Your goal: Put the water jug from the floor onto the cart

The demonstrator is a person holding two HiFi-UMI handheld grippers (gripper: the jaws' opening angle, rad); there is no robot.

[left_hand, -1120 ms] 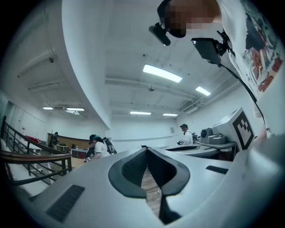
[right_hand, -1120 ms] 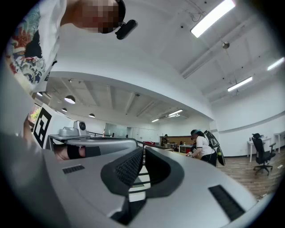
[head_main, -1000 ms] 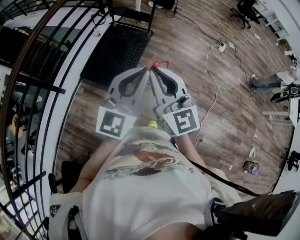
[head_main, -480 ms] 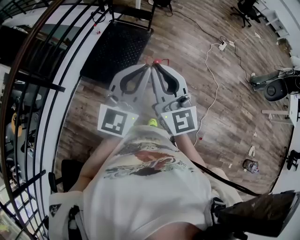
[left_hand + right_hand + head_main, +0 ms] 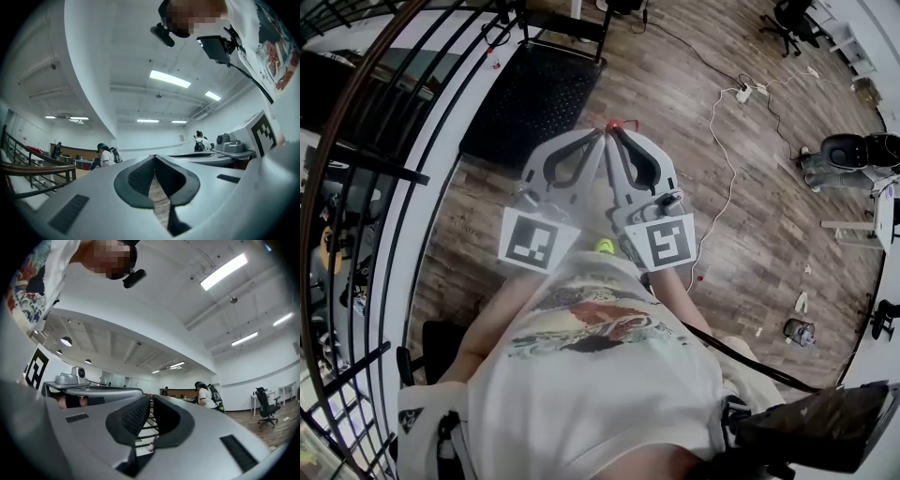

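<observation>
Jug's place I cannot tell. Both tongs are pinched shut with nothing between them. Left tongs (image 5: 598, 141) and right tongs (image 5: 612, 136) sit side by side, tips almost touching, out from the person's (image 5: 591, 375) chest, over the wood floor (image 5: 675, 89), near the black cart (image 5: 534, 94).
</observation>
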